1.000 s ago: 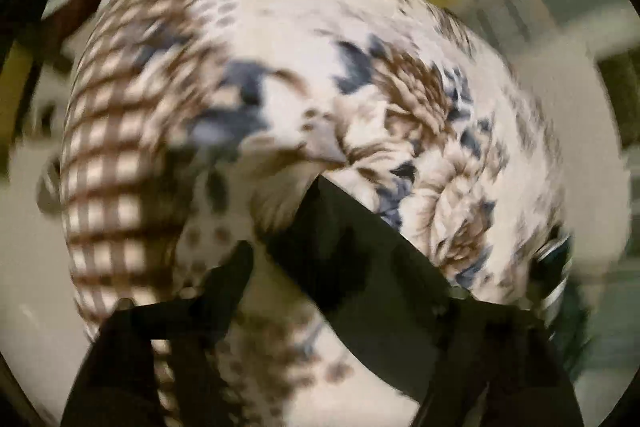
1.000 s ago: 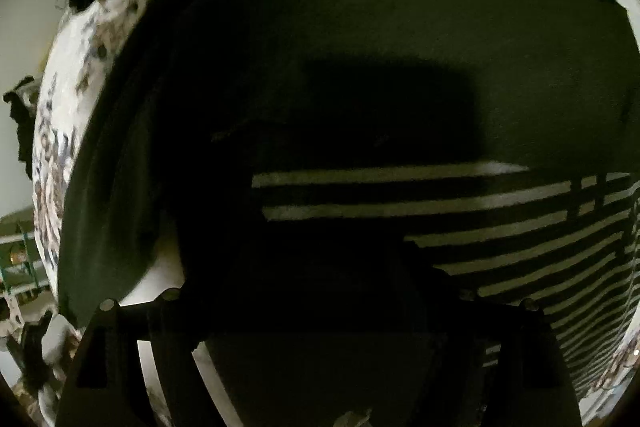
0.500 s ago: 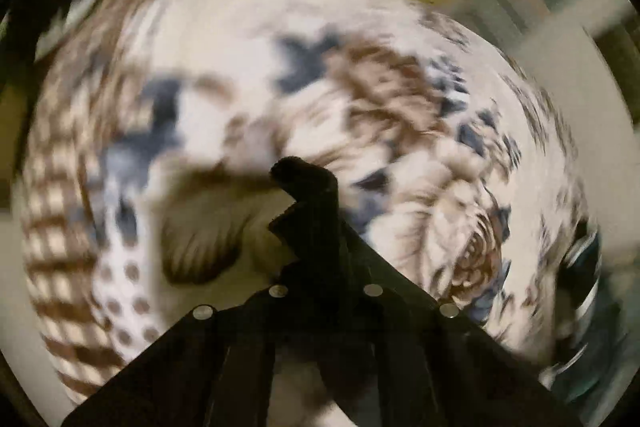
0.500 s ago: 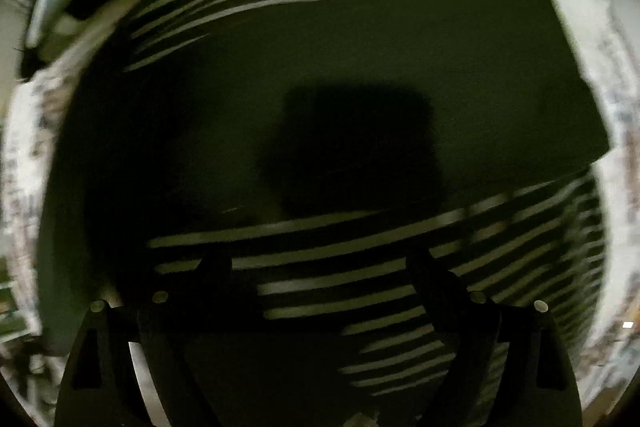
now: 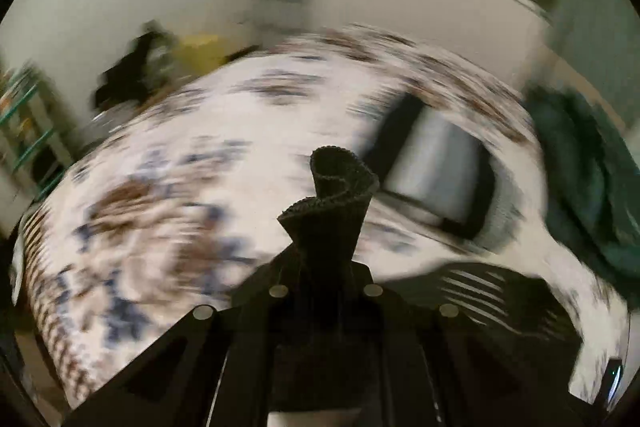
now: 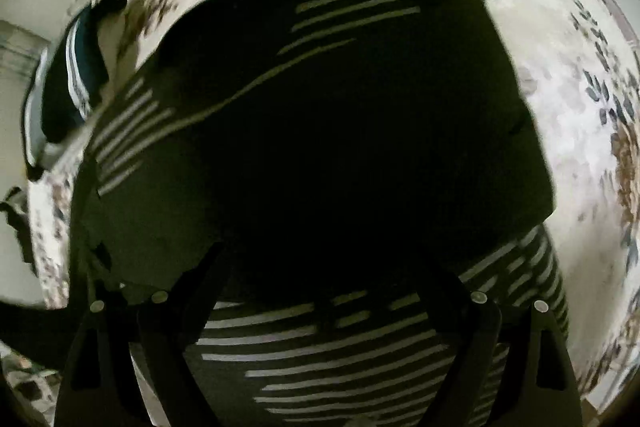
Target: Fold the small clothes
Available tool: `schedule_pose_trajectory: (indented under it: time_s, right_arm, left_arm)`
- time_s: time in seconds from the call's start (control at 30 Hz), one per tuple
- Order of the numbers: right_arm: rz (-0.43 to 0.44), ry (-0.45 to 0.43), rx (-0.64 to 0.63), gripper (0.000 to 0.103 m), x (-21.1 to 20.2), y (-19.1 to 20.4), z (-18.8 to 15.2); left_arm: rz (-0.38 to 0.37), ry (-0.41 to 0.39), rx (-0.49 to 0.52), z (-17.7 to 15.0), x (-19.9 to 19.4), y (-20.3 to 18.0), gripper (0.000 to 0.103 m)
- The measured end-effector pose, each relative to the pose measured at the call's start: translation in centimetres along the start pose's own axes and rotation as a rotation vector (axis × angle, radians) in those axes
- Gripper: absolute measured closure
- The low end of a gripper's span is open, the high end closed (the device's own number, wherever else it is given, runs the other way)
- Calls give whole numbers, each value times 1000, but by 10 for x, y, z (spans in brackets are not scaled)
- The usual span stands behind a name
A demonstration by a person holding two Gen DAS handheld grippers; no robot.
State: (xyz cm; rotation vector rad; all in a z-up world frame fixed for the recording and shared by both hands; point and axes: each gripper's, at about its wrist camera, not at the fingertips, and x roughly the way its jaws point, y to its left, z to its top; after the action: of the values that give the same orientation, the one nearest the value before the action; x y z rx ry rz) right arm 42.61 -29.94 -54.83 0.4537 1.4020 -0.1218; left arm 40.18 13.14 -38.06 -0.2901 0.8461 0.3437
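Note:
A black garment with thin white stripes (image 6: 328, 131) lies spread on a floral cloth, filling the right wrist view. My right gripper (image 6: 326, 259) is open and empty, its fingers (image 6: 200, 275) wide apart just above the garment's near part. In the left wrist view my left gripper (image 5: 326, 259) is shut on a corner of the black garment (image 5: 332, 195), which sticks up curled between the fingers. The rest of the striped garment (image 5: 488, 291) trails off to the lower right.
The white, brown and blue floral cloth (image 5: 168, 195) covers the surface. A folded grey and black piece (image 5: 436, 163) and a dark green garment (image 5: 584, 179) lie at the far right. A striped folded piece (image 6: 76, 75) lies at the left. Walls and a shelf stand behind.
My left gripper has closed on the black corner and lifted it, and its view has swung up toward the room. The right gripper has drawn back, showing more of the garment and cloth.

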Motion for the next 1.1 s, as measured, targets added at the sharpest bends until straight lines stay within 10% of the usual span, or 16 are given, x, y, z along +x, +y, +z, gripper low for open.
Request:
schedule_pose_trajectory:
  time_s: [0.3,0.53,0.57,0.63,0.7,0.9,1.1]
  right_arm:
    - [-21,-30,108,12,-33,-142,46]
    - [-30,5,141,12,-39,-214,47]
    - [-19,13,149,12,-43,-225,47]
    - [5,23,156,12,-50,-234,46]
    - [30,28,166,12,-56,-239,46]
    - [193,52,128,12,-69,-205,59]
    - [261,93,-82,12,-37,-114,78]
  left_arm:
    - [-259,240,235,-118,49,-268,98]
    - [-274,316,371,-180,39,-364,90]
    - [-259,289,394,-182,35,-366,83]
    - [-252,237,420,-182,28,-359,25]
    - [-264,205,412,-175,21,-337,2]
    - [14,118,353,-164,8,-227,2]
    - [313,234,182,-166,34,-91,2]
